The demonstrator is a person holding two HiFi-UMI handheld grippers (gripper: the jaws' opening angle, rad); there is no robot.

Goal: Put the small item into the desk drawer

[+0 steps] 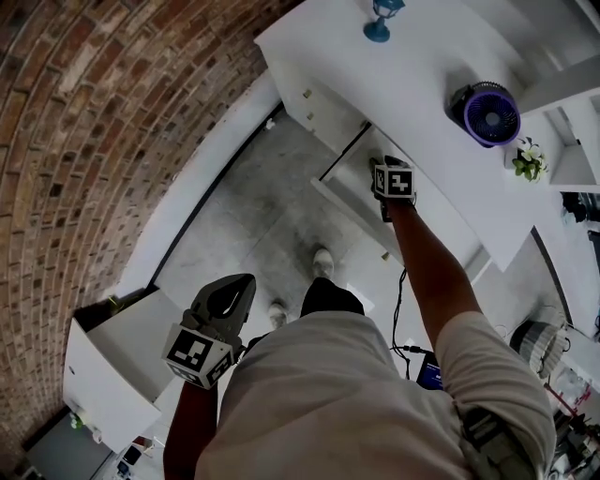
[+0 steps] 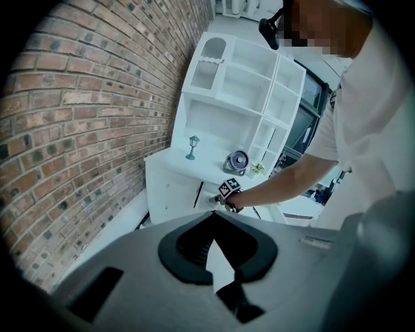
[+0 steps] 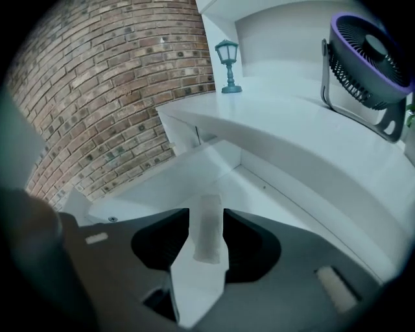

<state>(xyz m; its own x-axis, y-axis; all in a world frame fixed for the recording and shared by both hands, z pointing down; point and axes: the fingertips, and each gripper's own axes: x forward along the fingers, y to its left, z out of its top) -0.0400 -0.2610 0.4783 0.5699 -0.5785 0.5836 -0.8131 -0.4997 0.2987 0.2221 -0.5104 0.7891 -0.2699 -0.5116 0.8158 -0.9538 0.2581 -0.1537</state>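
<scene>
The small item (image 3: 209, 228), a pale whitish strip, sits between the jaws of my right gripper (image 3: 206, 214), over the floor of the open desk drawer (image 3: 188, 191). The jaws stand wide and do not seem to press on it. In the head view the right gripper (image 1: 386, 164) reaches into the drawer (image 1: 349, 178) under the white desk top (image 1: 412, 84). My left gripper (image 1: 232, 289) hangs low by my hip, shut and empty; its own view shows its tips (image 2: 211, 227) together and the right gripper (image 2: 219, 198) far off at the drawer.
On the desk top stand a purple fan (image 1: 487, 114), a small teal lamp (image 1: 378, 21) and a little plant (image 1: 530, 161). A brick wall (image 1: 94, 141) runs along the left. A white cabinet (image 1: 112, 366) stands at lower left. Shelves (image 2: 246, 84) rise above the desk.
</scene>
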